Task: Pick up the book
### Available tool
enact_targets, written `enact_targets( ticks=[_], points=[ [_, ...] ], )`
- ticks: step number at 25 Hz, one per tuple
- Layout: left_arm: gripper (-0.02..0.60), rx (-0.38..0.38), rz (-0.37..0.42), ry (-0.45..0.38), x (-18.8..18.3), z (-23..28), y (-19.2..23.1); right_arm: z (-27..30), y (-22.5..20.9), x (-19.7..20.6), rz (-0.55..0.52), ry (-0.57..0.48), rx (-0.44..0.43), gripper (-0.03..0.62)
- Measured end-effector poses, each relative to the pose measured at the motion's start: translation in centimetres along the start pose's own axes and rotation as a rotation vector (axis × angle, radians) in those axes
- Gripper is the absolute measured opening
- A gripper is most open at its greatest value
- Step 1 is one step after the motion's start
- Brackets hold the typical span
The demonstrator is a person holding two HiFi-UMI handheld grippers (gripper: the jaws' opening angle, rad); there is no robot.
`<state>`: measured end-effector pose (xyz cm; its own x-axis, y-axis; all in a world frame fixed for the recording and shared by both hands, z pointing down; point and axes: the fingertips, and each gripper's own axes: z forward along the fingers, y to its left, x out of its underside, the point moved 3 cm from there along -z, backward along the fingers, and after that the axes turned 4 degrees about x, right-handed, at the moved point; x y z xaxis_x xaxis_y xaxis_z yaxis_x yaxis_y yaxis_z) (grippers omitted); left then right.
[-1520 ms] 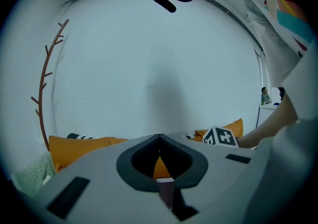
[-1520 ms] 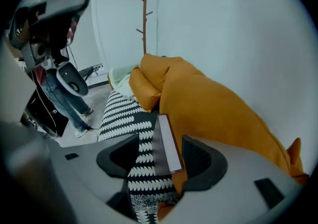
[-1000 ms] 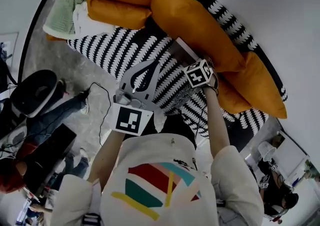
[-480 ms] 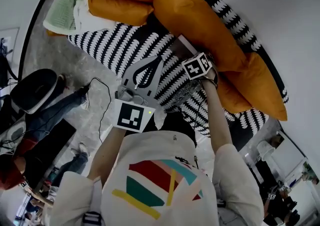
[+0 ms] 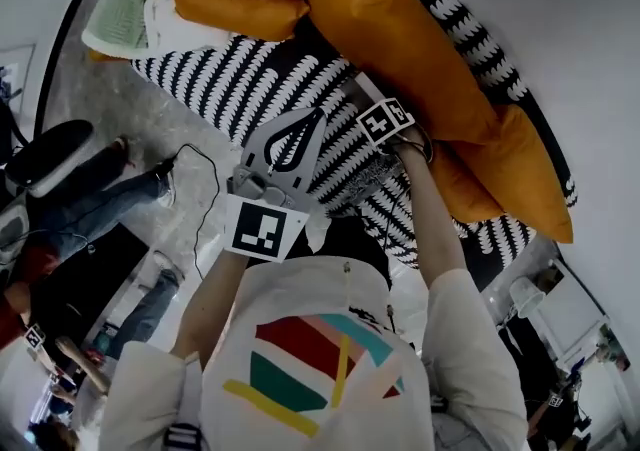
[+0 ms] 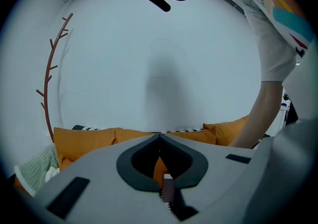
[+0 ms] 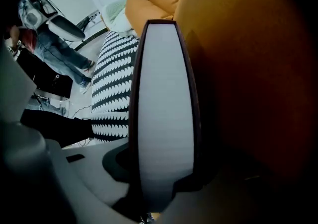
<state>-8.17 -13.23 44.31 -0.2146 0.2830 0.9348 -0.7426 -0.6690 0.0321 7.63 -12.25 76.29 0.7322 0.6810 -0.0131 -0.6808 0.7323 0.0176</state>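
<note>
Sofa cushion [image 7: 248, 69] flanks the book [image 7: 164, 113], on edge, lengthwise along it

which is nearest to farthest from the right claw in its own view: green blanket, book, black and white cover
1. book, between the closing jaws of the right claw
2. black and white cover, to the left, beyond the book
3. green blanket, top left, at the far end

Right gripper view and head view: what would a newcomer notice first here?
The book, its page edges toward the camera, fills the middle of the right gripper view. It stands between the jaws of the right gripper, which are closing on its covers. In the head view, big orange cushions lie along a black-and-white patterned cover.
</note>
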Motion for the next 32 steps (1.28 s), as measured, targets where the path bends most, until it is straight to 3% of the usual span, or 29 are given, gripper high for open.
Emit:
enact_targets(
  ticks=[16,22,25,32],
  points=[
    [0.003,0.011,-0.016,0.021,1.2,-1.0,-0.2,0.0,0.0,0.2,-0.010,-0.011,-0.001,0.160],
    [0.003,-0.009,0.003,-0.028,0.0,-3.2,0.3,-1.9,1.7,1.4,0.115,-0.067,0.005,0.156],
    [0.003,-0.008,0.010,-0.048,-0.7,-4.0,0.0,-4.6,2.3,1.7,0.203,-0.158,0.010,0.156],
    [0.003,0.007,-0.018,-0.118,-4.2,-3.5,-2.1,-16.1,0.7,0.8,0.343,-0.534,0.077,0.158]
  ],
)
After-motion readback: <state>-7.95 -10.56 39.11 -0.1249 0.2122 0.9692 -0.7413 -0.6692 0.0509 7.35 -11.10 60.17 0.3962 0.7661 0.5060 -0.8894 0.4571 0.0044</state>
